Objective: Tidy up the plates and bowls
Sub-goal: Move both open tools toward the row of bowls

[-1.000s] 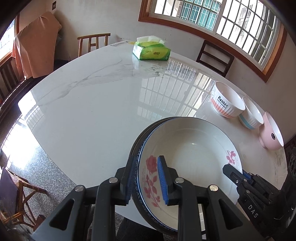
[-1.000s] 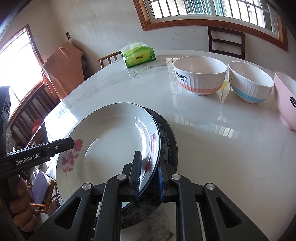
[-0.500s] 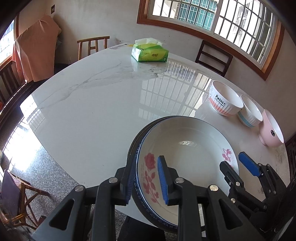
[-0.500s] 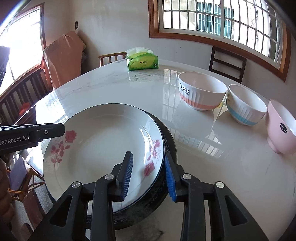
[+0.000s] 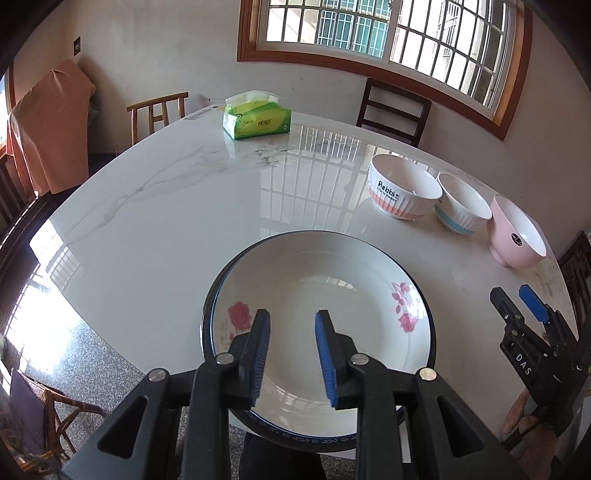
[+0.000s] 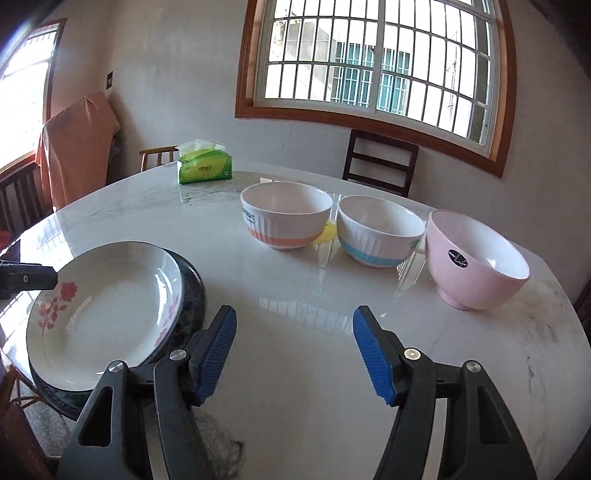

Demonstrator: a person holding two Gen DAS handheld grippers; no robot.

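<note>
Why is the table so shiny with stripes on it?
Left wrist view: the glossy table mirrors the barred window, making bright grid glare. Right wrist view: fainter glare patches near the pink bowl; the fisheye lens bends the window frame; corners go dark.

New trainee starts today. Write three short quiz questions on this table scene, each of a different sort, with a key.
1. True or false: the right gripper is shut on the floral plate.
2. How many bowls stand in the row on the table?
3. Multiple choice: the floral plate lies A) on a dark-rimmed plate, B) inside the pink bowl, C) on the tissue pack.

Key: 1. False; both the right and the left gripper have their jaws open. 2. Three. 3. A.
</note>
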